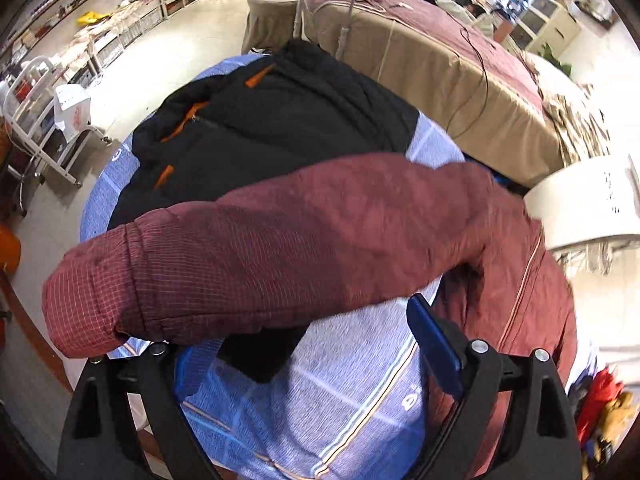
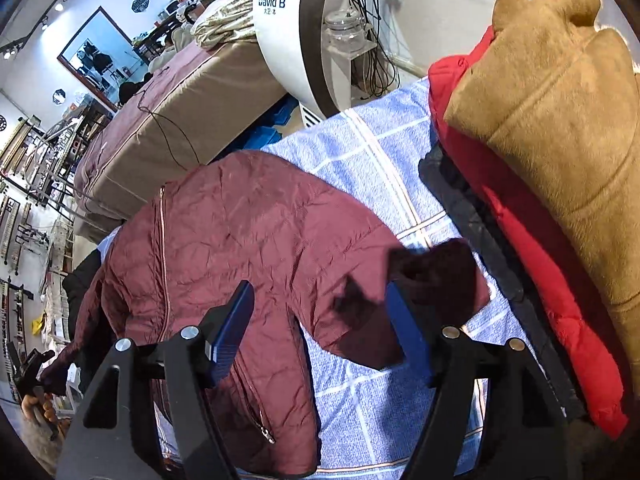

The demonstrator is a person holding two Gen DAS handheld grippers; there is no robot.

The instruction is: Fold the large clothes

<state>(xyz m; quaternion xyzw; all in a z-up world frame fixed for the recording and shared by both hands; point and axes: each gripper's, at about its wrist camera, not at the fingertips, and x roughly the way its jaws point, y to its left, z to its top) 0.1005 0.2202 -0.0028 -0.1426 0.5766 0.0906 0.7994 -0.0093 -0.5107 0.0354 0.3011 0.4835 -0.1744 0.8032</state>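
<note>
A maroon quilted jacket (image 2: 240, 232) lies front up on a blue checked cloth (image 2: 380, 160), its zip running down the left side. My right gripper (image 2: 320, 320) hangs open just above its right sleeve, whose dark cuff (image 2: 436, 276) lies by the right finger. In the left wrist view the jacket's other sleeve (image 1: 280, 248) stretches across the picture over a black jacket (image 1: 260, 128) with orange zips. My left gripper (image 1: 308, 356) stands open just under that sleeve; its left fingertip is partly hidden by the cuff. Neither gripper's pads press on the fabric.
A pile of a tan plush garment (image 2: 552, 120), a red jacket (image 2: 532, 240) and a dark one sits on the cloth's right side. Behind stand a bed with a maroon cover (image 1: 420, 48) and a white machine (image 2: 288, 32). A hand (image 2: 36, 404) shows at lower left.
</note>
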